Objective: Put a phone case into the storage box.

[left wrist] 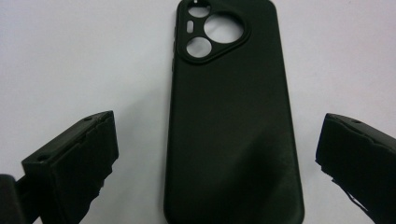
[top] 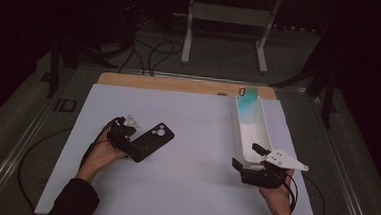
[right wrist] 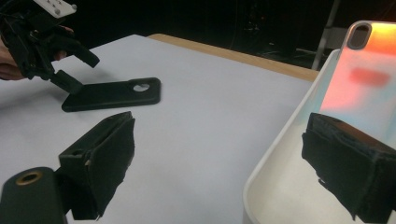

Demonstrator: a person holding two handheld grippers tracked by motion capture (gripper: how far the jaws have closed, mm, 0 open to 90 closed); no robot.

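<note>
A white tray (top: 241,135) holding a pastel phone case (top: 248,102) is placed near the surface's right edge. The black phone case (top: 151,140) is straddled by the left gripper (top: 125,132), jaws spread, apparently without contact. The right gripper (top: 249,160) is held with jaws spread across the tray's near rim.

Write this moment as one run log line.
left hand-held gripper: open around black case | right hand-held gripper: open at white tray rim | phone: in tray

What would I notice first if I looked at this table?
Probably the black phone case lying flat on the white table, camera holes up, with the left gripper open around its near end. Next, the shiny phone glowing teal and orange, leaning at the far end of the long white tray on the right, where the right gripper waits open at the tray's near rim.
</note>
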